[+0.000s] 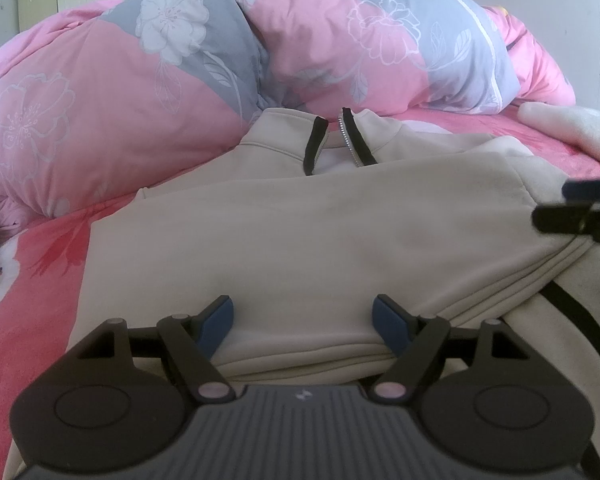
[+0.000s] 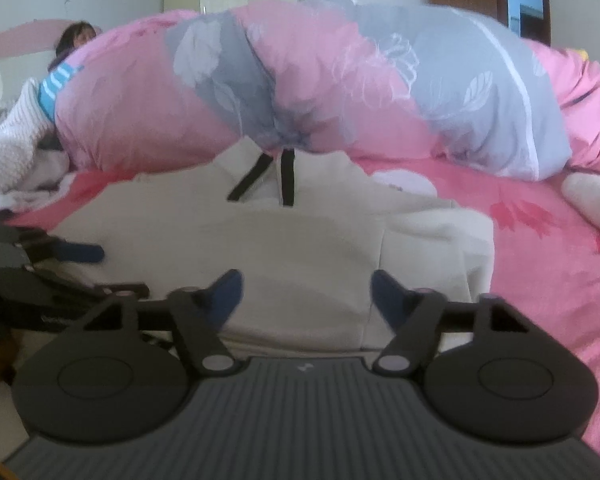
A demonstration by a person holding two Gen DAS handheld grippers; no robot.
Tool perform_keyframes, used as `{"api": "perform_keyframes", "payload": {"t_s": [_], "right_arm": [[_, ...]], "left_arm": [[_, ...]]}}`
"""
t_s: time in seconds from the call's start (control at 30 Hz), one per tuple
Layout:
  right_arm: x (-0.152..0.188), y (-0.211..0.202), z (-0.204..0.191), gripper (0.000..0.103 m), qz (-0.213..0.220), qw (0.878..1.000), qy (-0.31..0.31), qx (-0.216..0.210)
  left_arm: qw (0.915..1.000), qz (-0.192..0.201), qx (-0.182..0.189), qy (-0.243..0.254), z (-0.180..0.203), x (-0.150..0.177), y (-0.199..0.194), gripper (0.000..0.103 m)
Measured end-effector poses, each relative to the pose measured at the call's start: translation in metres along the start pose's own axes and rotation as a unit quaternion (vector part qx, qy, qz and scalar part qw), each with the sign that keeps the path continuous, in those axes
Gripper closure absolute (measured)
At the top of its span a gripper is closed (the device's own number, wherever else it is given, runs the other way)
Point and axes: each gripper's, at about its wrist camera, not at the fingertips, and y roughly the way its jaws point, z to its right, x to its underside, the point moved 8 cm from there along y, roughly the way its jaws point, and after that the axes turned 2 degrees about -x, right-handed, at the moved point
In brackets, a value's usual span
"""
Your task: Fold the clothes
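A beige zip-up jacket [image 1: 300, 220] lies flat on the bed, its collar and black-edged zip [image 1: 352, 136] toward the quilt and a sleeve folded across its front. My left gripper [image 1: 303, 316] hovers low over the jacket's near folded edge. Its blue pads stand wide apart, with flat cloth between them and no pinch showing. The right wrist view is blurred; there the same jacket [image 2: 300, 240] fills the middle. My right gripper [image 2: 306, 284] sits over the jacket's near right part, jaws apart, fabric lying slack between them. The left gripper's blue pad [image 2: 80, 254] shows at the left.
A bulky pink and grey floral quilt [image 1: 140, 80] is heaped right behind the jacket. Pink bed sheet [image 1: 40, 260] lies to both sides. A fluffy white item [image 1: 572, 128] rests at the right. A person's head [image 2: 76, 36] and white knit cloth [image 2: 12, 140] are at the far left.
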Motion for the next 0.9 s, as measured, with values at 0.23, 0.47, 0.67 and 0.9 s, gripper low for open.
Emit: {"api": "perform_keyframes", "payload": {"t_s": [0.23,0.47,0.67,0.9], "right_arm": [[0.019,0.021,-0.002,0.038,-0.06,0.997,-0.041,0.018],[0.021,0.02,-0.002,0.038,-0.061,0.997,-0.039,0.013],[0.019,0.021,-0.001,0.038,-0.061,0.997,-0.039,0.011],[0.019,0.021,0.0,0.038,-0.06,0.997,-0.037,0.008]], "left_arm": [[1.0,0.0,-0.002,0.002,0.0,0.0,0.0,0.025],[1.0,0.0,-0.006,0.004,0.0,0.0,-0.001,0.024],[0.9999,0.0,-0.009,0.007,0.001,0.0,-0.001,0.024],[0.9998,0.001,-0.014,0.01,0.002,-0.001,-0.001,0.023]]}}
